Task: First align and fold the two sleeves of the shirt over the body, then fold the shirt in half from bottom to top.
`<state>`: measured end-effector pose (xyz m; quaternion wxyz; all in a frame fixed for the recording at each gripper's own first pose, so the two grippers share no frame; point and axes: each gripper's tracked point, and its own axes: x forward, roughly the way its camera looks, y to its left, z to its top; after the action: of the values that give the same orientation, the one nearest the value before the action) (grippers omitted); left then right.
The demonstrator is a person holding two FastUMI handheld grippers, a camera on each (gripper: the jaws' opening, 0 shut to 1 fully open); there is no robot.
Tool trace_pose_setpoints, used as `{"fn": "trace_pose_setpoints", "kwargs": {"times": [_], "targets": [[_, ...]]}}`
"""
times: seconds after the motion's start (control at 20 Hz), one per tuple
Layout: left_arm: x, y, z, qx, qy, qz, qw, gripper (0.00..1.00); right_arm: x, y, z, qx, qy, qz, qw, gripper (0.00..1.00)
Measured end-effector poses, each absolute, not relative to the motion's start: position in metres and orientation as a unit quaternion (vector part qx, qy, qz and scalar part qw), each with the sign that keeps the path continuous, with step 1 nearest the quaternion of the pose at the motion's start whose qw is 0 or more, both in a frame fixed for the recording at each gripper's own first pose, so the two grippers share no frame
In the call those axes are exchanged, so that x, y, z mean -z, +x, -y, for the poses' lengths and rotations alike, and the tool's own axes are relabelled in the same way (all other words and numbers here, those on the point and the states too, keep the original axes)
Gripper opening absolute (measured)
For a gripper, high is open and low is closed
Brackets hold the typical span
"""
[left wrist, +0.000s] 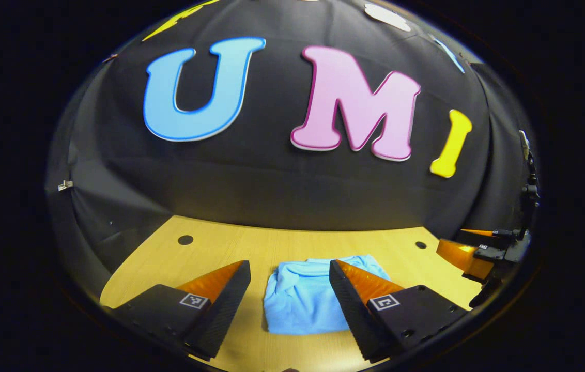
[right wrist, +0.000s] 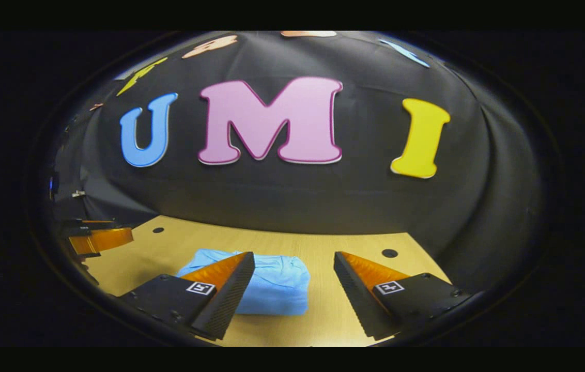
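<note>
A light blue shirt point(left wrist: 303, 297) lies folded into a compact, slightly rumpled rectangle on the wooden table point(left wrist: 272, 248). In the left gripper view my left gripper point(left wrist: 288, 299) hovers open above the table, its fingers apart with the shirt beyond and between them, nothing held. In the right gripper view the same shirt point(right wrist: 272, 287) lies to the left of centre, partly hidden behind the left finger. My right gripper point(right wrist: 292, 292) is open and holds nothing. The right gripper point(left wrist: 471, 256) also appears at the right edge of the left gripper view, the left gripper point(right wrist: 97, 238) at the left edge of the right gripper view.
The table has small dark round holes near its back corners point(left wrist: 185, 239) point(right wrist: 389, 253). Black cloth walls close in behind and at both sides. Bare wood lies around the shirt on every side.
</note>
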<state>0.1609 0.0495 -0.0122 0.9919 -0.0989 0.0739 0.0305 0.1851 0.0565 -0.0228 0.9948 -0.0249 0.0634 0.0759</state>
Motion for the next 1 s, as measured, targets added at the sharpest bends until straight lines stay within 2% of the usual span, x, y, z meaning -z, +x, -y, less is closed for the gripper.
{"fn": "trace_pose_setpoints", "kwargs": {"times": [0.45,0.55,0.6,0.65,0.75,0.85,1.0], "targets": [[-0.065,-0.049,-0.024,-0.043,-0.088,0.038,0.994,0.97,-0.047,0.002,-0.027,-0.056,0.008,-0.003,0.998,0.96],[-0.065,-0.079,-0.021,-0.062,-0.100,0.047,0.992,0.97,-0.046,-0.034,-0.022,-0.055,0.021,0.010,0.998,0.96],[-0.061,-0.092,-0.014,-0.067,-0.115,0.051,0.990,0.97,-0.043,-0.051,-0.018,-0.050,0.026,0.018,0.998,0.92],[-0.059,-0.106,-0.008,-0.071,-0.129,0.055,0.988,0.97,-0.033,-0.073,-0.010,-0.041,0.030,0.016,0.999,0.96],[-0.056,-0.131,-0.001,-0.078,-0.139,0.071,0.985,0.97,-0.011,-0.101,-0.009,-0.039,0.039,-0.005,0.998,0.96],[-0.049,-0.154,0.001,-0.081,-0.139,0.077,0.984,0.97,0.000,-0.122,-0.011,-0.045,0.038,-0.020,0.998,0.95],[-0.052,-0.174,0.008,-0.084,-0.118,0.096,0.985,0.97,-0.011,-0.131,-0.009,-0.048,0.019,-0.001,0.999,0.95]]}}
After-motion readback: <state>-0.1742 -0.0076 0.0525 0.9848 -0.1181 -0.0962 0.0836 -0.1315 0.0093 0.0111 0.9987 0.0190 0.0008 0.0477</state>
